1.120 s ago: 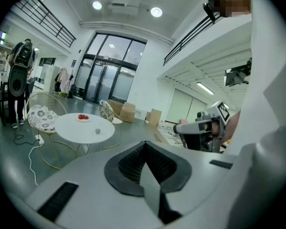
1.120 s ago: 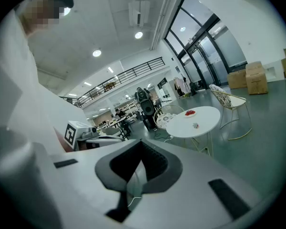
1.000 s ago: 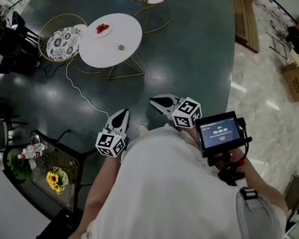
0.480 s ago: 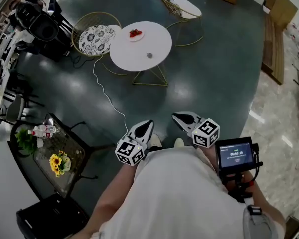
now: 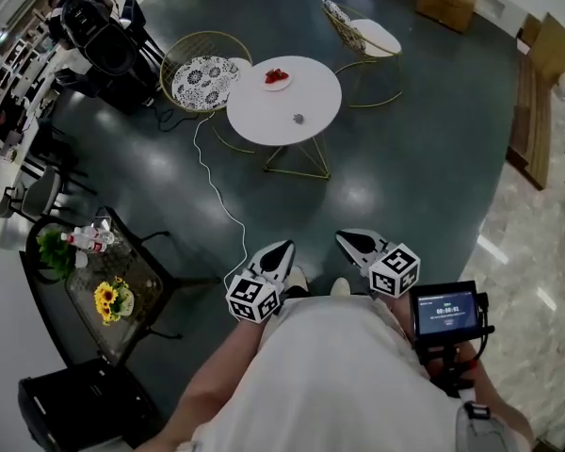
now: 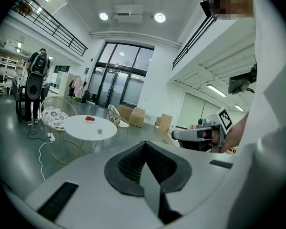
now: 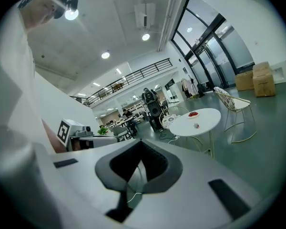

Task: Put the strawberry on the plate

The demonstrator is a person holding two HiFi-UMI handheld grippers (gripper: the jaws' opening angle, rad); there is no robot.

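Left gripper (image 5: 281, 250): you hold it low in front of your body, aimed toward the table. Its fingers meet at the tips and there is nothing between them.
Right gripper (image 5: 350, 241): just beside the left one and aimed the same way. Its fingers are pressed fully together and it is empty too.
Strawberry (image 5: 277, 75): red fruit lying on the plate. From where you stand, the number of pieces cannot be told.
Plate (image 5: 279, 84): small and white, near the far edge of the table.
Table (image 5: 264, 116): round and white on thin gold legs, well apart from both of your grippers across the dark floor (image 5: 386, 158).
Small grey object (image 5: 298, 118): on the tabletop near the plate but not touching it, and too small to identify.
Cushioned chair (image 5: 205, 72): a wire frame with a patterned seat, just beside the table on its left.
Second chair (image 5: 363, 36): beyond the table, to its right.
Cable (image 5: 218, 201): white, trailing over the floor from the table toward your feet.
Screen (image 5: 445, 313): lit, mounted by your right hand.
Side table (image 5: 132, 285): glass-topped, on your left, holding yellow flowers (image 5: 106, 299) and a bottle (image 5: 89, 241).
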